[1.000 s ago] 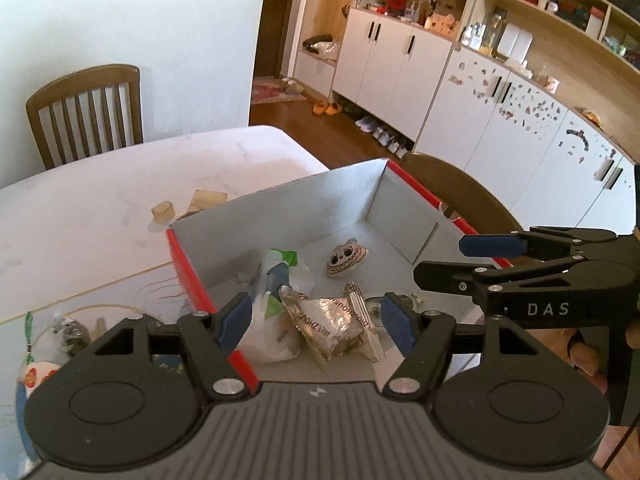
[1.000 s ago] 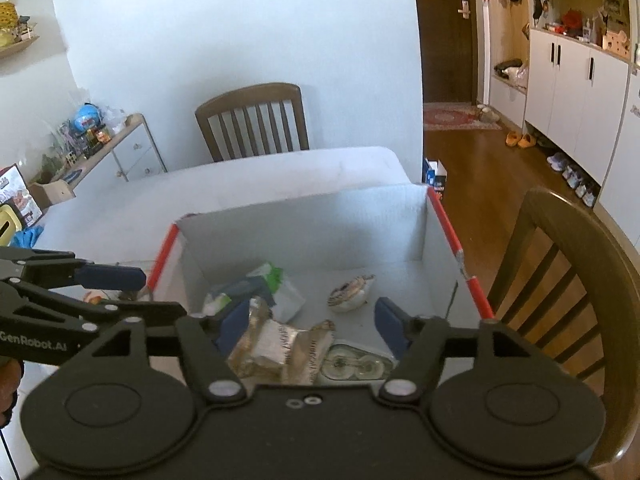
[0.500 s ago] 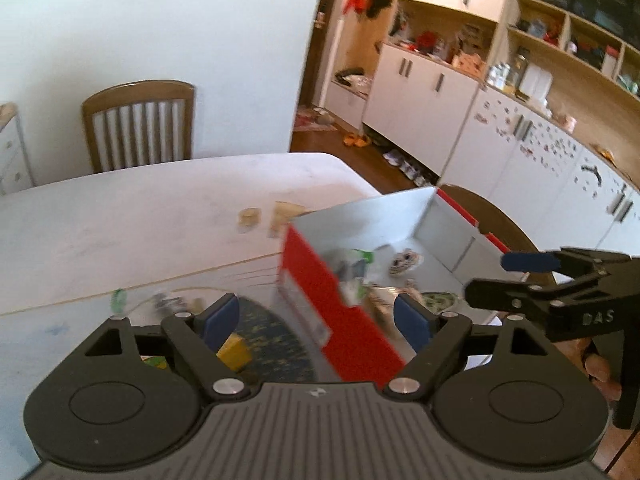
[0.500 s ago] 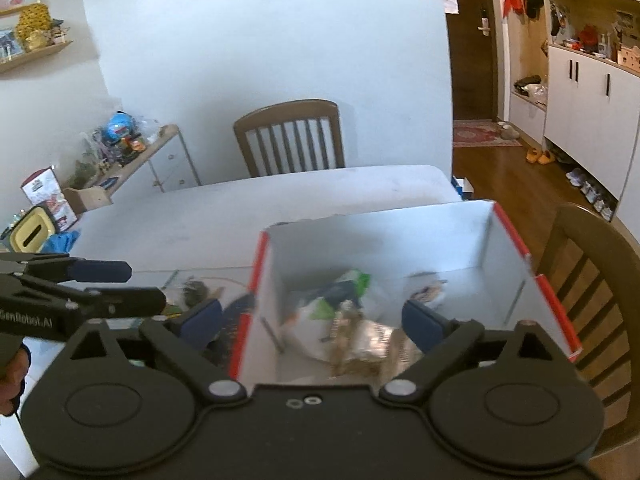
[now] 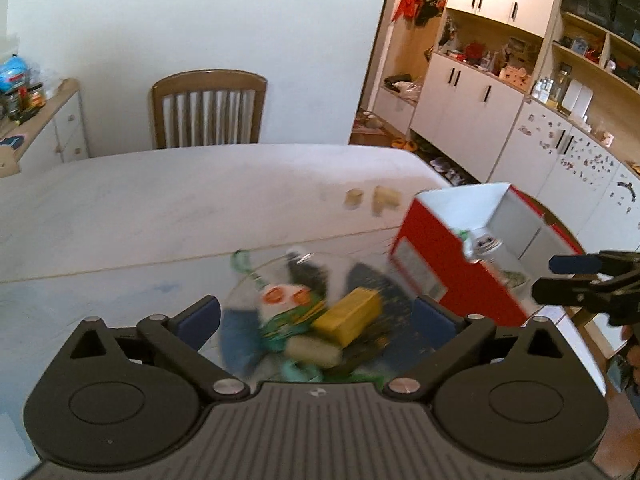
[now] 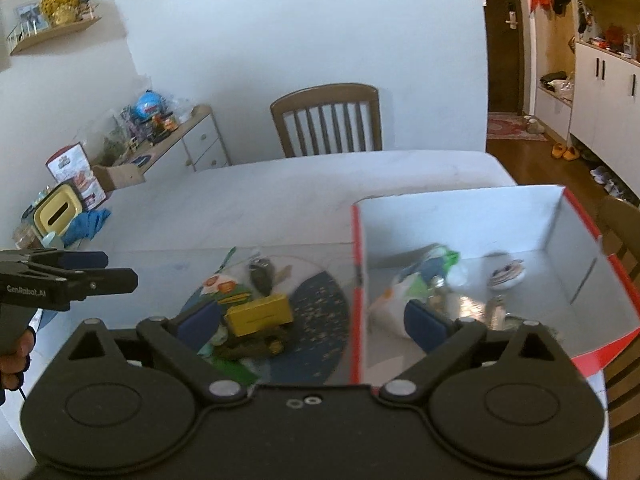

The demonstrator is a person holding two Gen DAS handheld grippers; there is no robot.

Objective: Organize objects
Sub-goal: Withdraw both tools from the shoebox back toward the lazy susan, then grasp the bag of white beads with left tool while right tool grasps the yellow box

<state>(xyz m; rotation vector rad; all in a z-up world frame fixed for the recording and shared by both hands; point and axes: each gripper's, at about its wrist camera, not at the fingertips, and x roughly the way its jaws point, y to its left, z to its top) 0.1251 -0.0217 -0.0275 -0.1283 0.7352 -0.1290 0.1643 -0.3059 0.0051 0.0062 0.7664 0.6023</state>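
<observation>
Claws first: your left claw (image 5: 316, 316) and right claw (image 6: 312, 320) have both just been opening and now stand wide, gripping nothing. Since a second ago, both views have swung off the red box (image 6: 472, 264) and onto the glass plate (image 6: 320, 280) left of it on the counter (image 6: 280, 200). Loose items remain there: a yellow block (image 6: 260, 314) at lower centre of the right view, a printed packet (image 6: 220, 286), a dark object (image 6: 262, 274). Packets already lie inside the box. Judgement: one drop-off is complete; the next pick comes from the plate.
</observation>
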